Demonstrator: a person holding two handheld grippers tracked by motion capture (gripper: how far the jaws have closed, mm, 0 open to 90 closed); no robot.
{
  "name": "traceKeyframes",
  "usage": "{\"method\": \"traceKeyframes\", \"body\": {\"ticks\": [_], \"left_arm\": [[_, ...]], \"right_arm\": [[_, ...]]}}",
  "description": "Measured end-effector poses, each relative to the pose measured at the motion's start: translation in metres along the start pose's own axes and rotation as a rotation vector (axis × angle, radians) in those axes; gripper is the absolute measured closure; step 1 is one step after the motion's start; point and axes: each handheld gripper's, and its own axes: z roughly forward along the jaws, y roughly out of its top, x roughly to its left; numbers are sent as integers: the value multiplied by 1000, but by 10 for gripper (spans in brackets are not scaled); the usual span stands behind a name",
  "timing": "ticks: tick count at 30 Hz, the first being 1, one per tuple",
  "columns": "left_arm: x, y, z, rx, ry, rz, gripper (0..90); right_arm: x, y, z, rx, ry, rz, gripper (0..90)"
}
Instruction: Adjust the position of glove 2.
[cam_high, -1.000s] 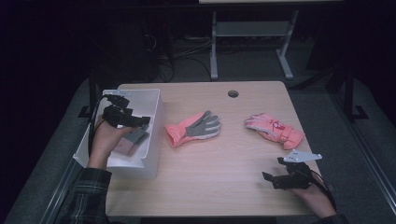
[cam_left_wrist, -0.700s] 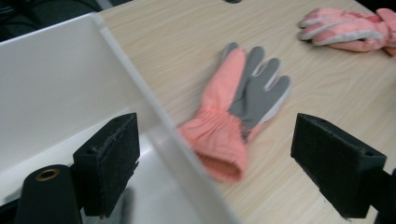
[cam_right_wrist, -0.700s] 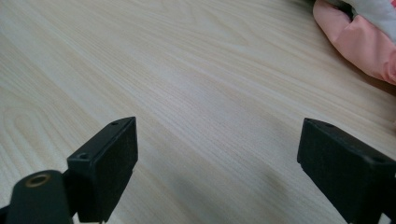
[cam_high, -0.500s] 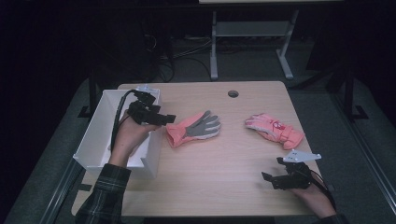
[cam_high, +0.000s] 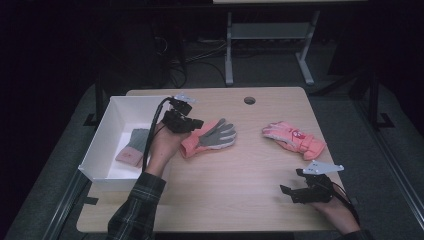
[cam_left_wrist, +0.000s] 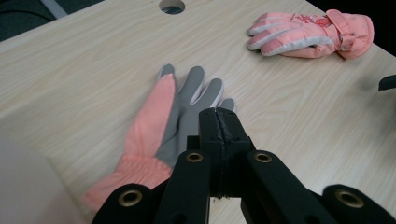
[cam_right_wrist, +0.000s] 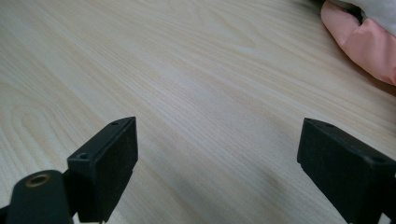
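Your left gripper (cam_left_wrist: 219, 119) hangs over the grey-and-pink glove (cam_high: 210, 137) near the table's (cam_high: 235, 200) middle, beside the white box (cam_high: 107, 135), fingers shut together and empty. The glove looks soft, light and floppy; take its gathered cuff. Your right gripper (cam_right_wrist: 217, 154) stands open, holding nothing.

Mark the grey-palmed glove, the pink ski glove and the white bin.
grey-palmed glove (cam_left_wrist: 187, 109), left gripper view, on its palm
pink ski glove (cam_high: 292, 139), high view, on its back
white bin (cam_high: 102, 135), high view, on its left wall
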Motion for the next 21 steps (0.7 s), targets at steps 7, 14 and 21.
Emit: {"method": "traceKeyframes", "body": {"ticks": [7,14,21], "left_arm": [[-10,3,25,26,16,28,898],[-3,-7,52,54,35,6,898],[6,-16,73,67,51,-21,899]], "right_arm": [[-1,0,-1,-4,5,5,121],[1,1,1,-2,16,-8,121],[1,2,2,0,15,-14,121]]}}
